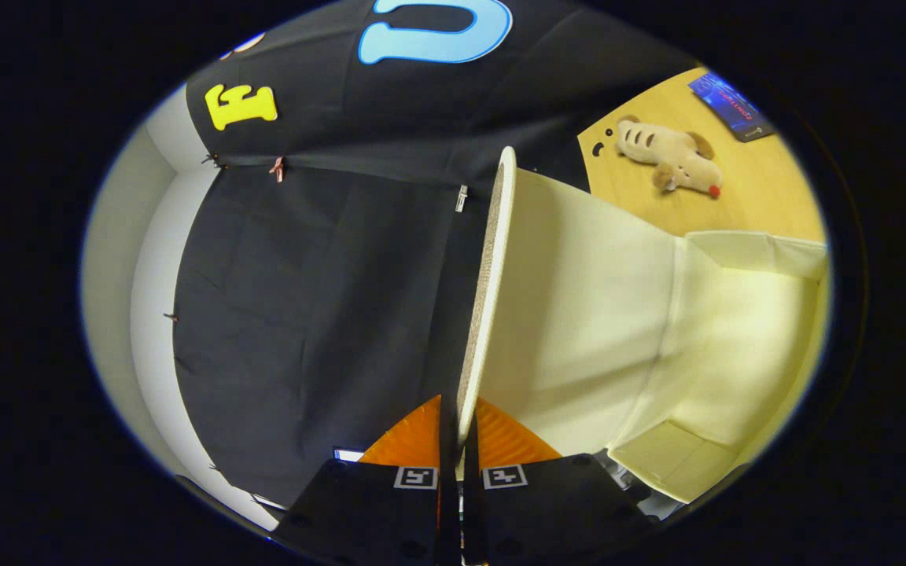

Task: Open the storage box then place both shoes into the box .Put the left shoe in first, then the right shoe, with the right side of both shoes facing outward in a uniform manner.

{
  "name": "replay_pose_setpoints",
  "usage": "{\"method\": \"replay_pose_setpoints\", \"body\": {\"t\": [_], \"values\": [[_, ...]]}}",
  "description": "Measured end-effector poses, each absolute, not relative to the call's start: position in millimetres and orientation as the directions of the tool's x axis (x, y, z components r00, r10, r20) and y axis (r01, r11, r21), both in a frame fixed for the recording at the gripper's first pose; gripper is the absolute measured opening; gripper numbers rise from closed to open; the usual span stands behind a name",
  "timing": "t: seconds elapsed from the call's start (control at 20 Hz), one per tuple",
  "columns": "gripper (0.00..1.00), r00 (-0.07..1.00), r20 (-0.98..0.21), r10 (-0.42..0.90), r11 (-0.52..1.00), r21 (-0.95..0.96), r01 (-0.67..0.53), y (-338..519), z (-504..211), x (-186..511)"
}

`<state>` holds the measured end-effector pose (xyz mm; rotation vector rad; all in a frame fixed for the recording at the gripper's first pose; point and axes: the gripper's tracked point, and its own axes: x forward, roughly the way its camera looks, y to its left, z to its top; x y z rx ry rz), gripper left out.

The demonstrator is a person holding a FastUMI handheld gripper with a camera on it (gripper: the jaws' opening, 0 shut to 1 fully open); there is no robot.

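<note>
Gripper (457, 440) pinches the one box (728, 346) lid (579, 314); one plush toy (669, 155) beyond

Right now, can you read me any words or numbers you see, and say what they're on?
Dark blue card on the wooden table: print too small and blurred to read.
Gripper, shut on the box lid: two square pattern tags, no words.

Recording booth, black cloth wall (327, 314), wooden table (642, 196), plush toy (669, 153)
</note>
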<state>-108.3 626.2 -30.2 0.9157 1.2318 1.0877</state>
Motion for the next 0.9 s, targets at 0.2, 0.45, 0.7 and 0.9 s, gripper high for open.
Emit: {"method": "replay_pose_setpoints", "body": {"t": [0.2,0.45,0.7,0.9], "values": [[0.06,0.007,-0.308,0.951,0.305,0.938,-0.166,666,-42,-110],[0.06,-0.007,-0.342,0.94,0.337,0.927,-0.164,692,-62,-114],[0.52,0.083,-0.395,0.915,0.402,0.876,-0.266,670,-72,-96],[0.97,0.214,-0.457,0.863,0.504,0.762,-0.406,609,-84,-70]]}}
